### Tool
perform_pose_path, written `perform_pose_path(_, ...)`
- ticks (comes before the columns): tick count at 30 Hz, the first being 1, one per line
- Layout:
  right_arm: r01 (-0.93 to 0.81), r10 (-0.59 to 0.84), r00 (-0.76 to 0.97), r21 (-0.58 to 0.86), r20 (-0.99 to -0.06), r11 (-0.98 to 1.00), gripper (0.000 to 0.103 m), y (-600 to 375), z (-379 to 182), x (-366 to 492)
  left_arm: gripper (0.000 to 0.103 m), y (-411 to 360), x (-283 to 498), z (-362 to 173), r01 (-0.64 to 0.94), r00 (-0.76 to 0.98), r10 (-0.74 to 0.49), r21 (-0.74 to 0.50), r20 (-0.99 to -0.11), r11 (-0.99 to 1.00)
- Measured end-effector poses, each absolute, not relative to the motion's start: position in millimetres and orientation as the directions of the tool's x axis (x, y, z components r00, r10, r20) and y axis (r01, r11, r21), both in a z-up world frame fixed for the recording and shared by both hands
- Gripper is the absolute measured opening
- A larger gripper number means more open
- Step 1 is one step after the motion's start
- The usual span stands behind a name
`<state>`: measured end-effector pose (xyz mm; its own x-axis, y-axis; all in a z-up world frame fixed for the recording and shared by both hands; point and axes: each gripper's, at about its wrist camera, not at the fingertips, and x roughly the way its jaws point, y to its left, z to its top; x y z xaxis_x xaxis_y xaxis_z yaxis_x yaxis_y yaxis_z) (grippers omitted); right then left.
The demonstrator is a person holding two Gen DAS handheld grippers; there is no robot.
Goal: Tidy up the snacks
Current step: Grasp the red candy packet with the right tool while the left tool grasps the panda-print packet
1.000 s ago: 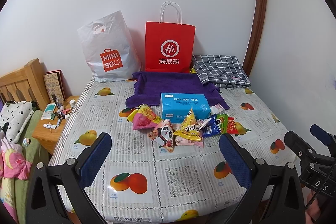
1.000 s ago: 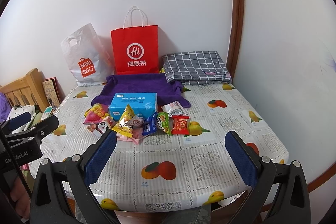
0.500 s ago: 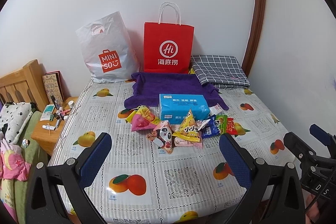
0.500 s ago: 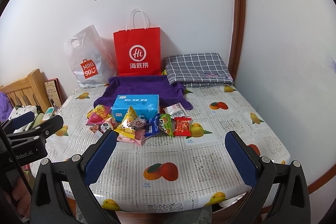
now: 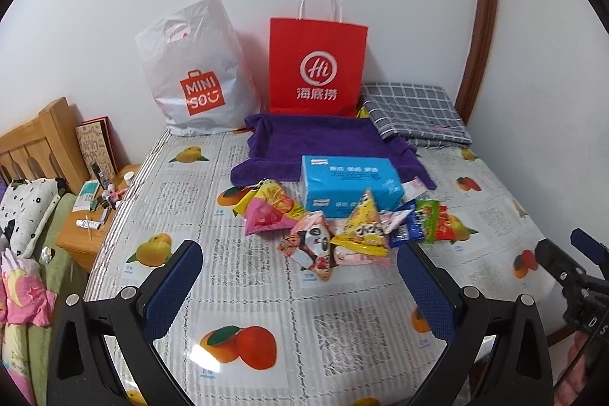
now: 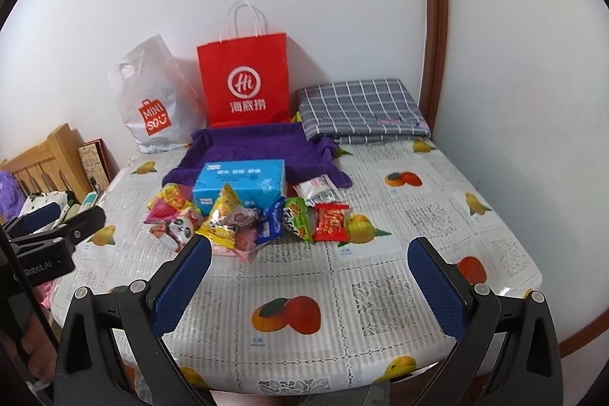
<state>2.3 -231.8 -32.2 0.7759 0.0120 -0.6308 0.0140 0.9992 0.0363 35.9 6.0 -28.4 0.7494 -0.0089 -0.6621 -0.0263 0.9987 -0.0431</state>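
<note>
Nearest the cameras, the left gripper [image 5: 298, 286] and the right gripper [image 6: 309, 282] hover above the near edge of the tabletop [image 6: 380, 295], each with its blue-padded fingers [image 6: 182, 286] spread wide and holding nothing. Past them, at the middle of the fruit-print cloth, lies a heap of snack packets [image 5: 342, 231]: a panda packet [image 5: 314, 248], a yellow triangular packet [image 6: 222, 217] and a red packet [image 6: 330, 223] at the right end. Just behind the heap stands a blue tissue box [image 5: 350, 183], partly on a purple towel [image 5: 316, 139]. Against the wall stand a red paper bag [image 5: 318, 67], a white Miniso bag [image 5: 198, 71] and a folded checked cloth [image 6: 361, 111].
</note>
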Motion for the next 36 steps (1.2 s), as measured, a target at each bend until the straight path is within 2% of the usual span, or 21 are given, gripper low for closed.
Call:
perform_pose_path(4,0.033,0.007,0.751,0.049,-0.661,0.998,0.101,-243.2,-52.0,20.8,0.102,15.0,51.3,-49.2,-0.034,0.73,-0.011,-0.053,-0.684,0.998)
perform_pose_path(6,0.038,0.005,0.733,0.049,-0.68,0.998,0.099,-247.7,-64.0,31.5,0.097,18.8,60.9,-61.7,-0.026,0.712,-0.02,-0.055,-0.702,0.998)
perform_pose_path(9,0.037,0.002,0.709,0.04,-0.705,0.999,0.097,-251.8,-83.8,48.7,0.097,25.0,73.6,-78.4,-0.034,0.694,-0.014,-0.052,-0.72,0.998)
perform_pose_path(13,0.03,0.026,0.689,0.065,-0.724,0.997,0.084,-256.0,-105.1,72.9,0.097,34.1,89.4,-98.5,-0.04,0.671,-0.022,-0.067,-0.741,0.997)
perform_pose_path(17,0.009,0.035,0.677,0.056,-0.735,0.998,0.082,-256.3,-123.8,97.9,0.097,41.6,101.9,-115.5,-0.047,0.653,-0.023,-0.071,-0.757,0.996)
perform_pose_path(22,0.055,0.006,0.64,0.053,-0.769,0.997,0.074,-271.1,-146.0,133.5,0.097,50.8,112.8,-123.6,-0.063,0.643,-0.028,-0.089,-0.765,0.994)
perform_pose_path(32,0.032,0.067,0.578,0.105,-0.813,0.994,0.073,-274.8,-181.9,181.4,0.097,56.5,125.5,-126.5,-0.068,0.647,-0.029,-0.095,-0.762,0.993)
perform_pose_path(36,0.036,0.059,0.582,0.098,-0.811,0.994,0.061,-273.8,-189.3,190.7,0.097,53.4,129.0,-130.1,-0.056,0.642,-0.033,-0.09,-0.766,0.994)
